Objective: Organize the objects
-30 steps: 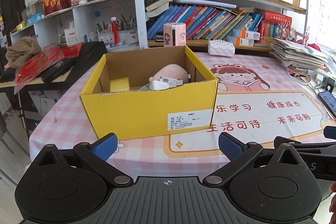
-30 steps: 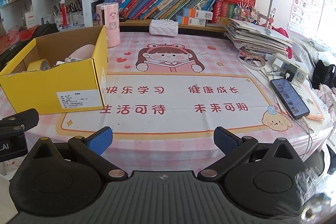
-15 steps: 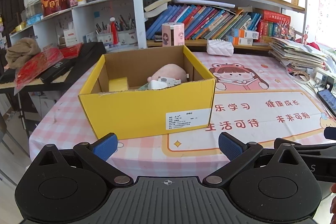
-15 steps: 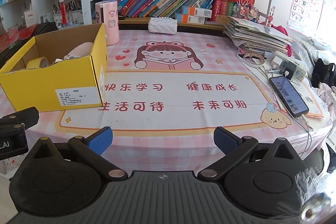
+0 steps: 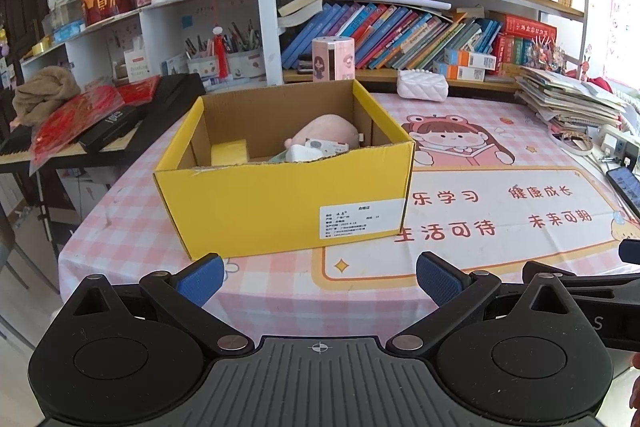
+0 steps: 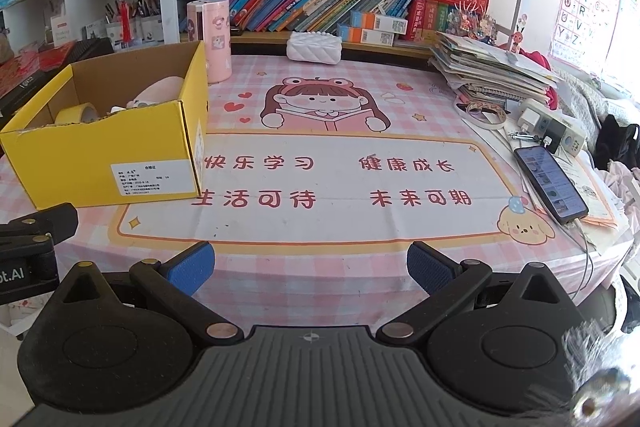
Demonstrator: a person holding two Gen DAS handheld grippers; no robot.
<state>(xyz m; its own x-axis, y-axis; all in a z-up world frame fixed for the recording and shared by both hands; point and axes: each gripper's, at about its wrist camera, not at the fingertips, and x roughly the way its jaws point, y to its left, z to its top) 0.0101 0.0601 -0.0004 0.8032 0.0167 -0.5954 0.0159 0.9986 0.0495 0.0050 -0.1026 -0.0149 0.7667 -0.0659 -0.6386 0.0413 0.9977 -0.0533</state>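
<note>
A yellow cardboard box point(image 5: 280, 203) stands on the left of the pink checked table; it also shows in the right wrist view point(image 6: 100, 167). Inside lie a pink plush toy point(image 5: 326, 131), a yellow tape roll point(image 5: 229, 151) and small white items point(image 5: 308, 151). My left gripper point(image 5: 318, 277) is open and empty, near the table's front edge just in front of the box. My right gripper point(image 6: 310, 263) is open and empty, over the front edge to the right of the box, facing the printed mat point(image 6: 320, 179).
A pink cylinder holder point(image 6: 210, 41) and a white quilted pouch point(image 6: 314, 45) stand at the back. A stack of papers point(image 6: 488, 71), a power strip point(image 6: 554, 127) and a phone point(image 6: 550, 189) lie at the right. Bookshelves rise behind the table.
Both grippers have drawn back and risen slightly from the table; the box looks a little farther away. Both stay open and empty.
</note>
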